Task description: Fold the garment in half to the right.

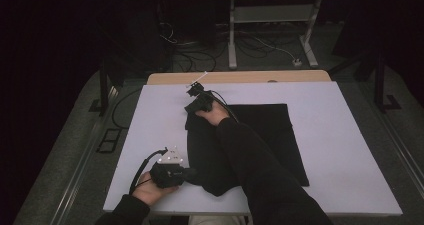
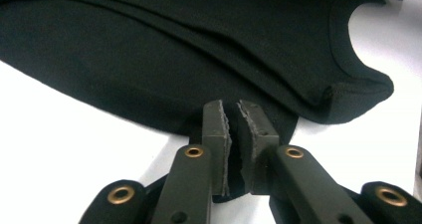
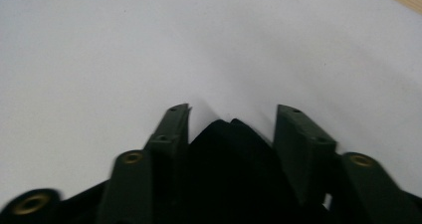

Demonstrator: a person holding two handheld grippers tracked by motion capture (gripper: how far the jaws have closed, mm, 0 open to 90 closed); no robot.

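A black garment lies folded on the white board. At the garment's near left edge my left gripper is shut on it. In the left gripper view the two pads meet on that edge of the dark cloth, beside a curved hem. My right gripper is at the garment's far left corner, with my right forearm lying across the fabric. In the right gripper view its jaws stand apart, and a peak of black cloth rises between them.
A strip of the wooden table shows beyond the board's far edge. Behind it, cables and a white stand's legs lie on the dark floor. Bare white board surrounds the garment at left, right and far side.
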